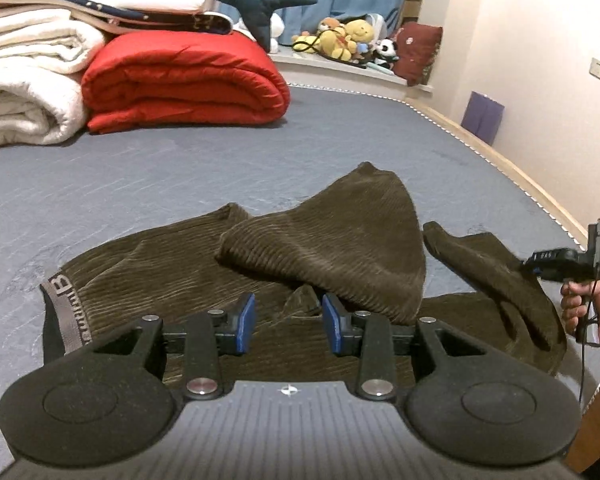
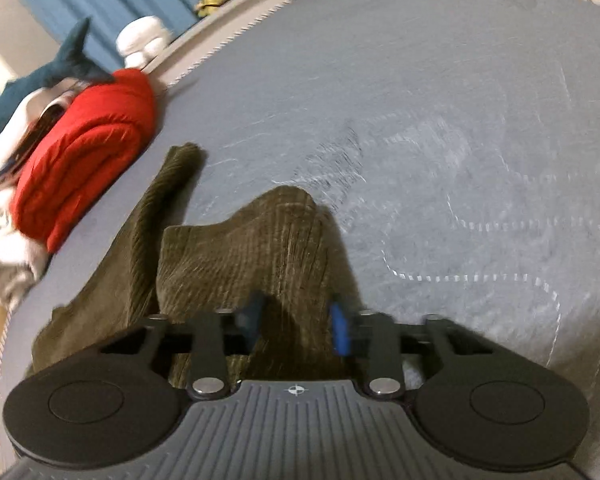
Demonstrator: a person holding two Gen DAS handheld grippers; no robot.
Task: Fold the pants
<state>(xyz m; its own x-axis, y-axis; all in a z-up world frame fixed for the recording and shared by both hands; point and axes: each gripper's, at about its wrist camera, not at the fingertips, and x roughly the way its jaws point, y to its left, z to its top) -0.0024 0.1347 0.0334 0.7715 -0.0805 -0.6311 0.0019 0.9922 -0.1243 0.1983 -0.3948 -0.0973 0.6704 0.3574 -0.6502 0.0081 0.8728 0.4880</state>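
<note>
Brown corduroy pants [image 1: 260,264] are lying crumpled on the bed [image 1: 140,184], well in front of the red quilt [image 1: 184,80]. The left hand-held gripper [image 1: 288,322] is hovering over the pants with its fingers spread. The right hand-held gripper [image 2: 296,326] is hanging just over a raised fold, fingers spread either side of it; blur is hiding any contact.

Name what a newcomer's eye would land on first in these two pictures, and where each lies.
The crumpled brown corduroy pants sprawl across the grey bed, just ahead of the open left hand-held gripper. Behind, at the far left, a folded red quilt glows beside white blankets.
</note>
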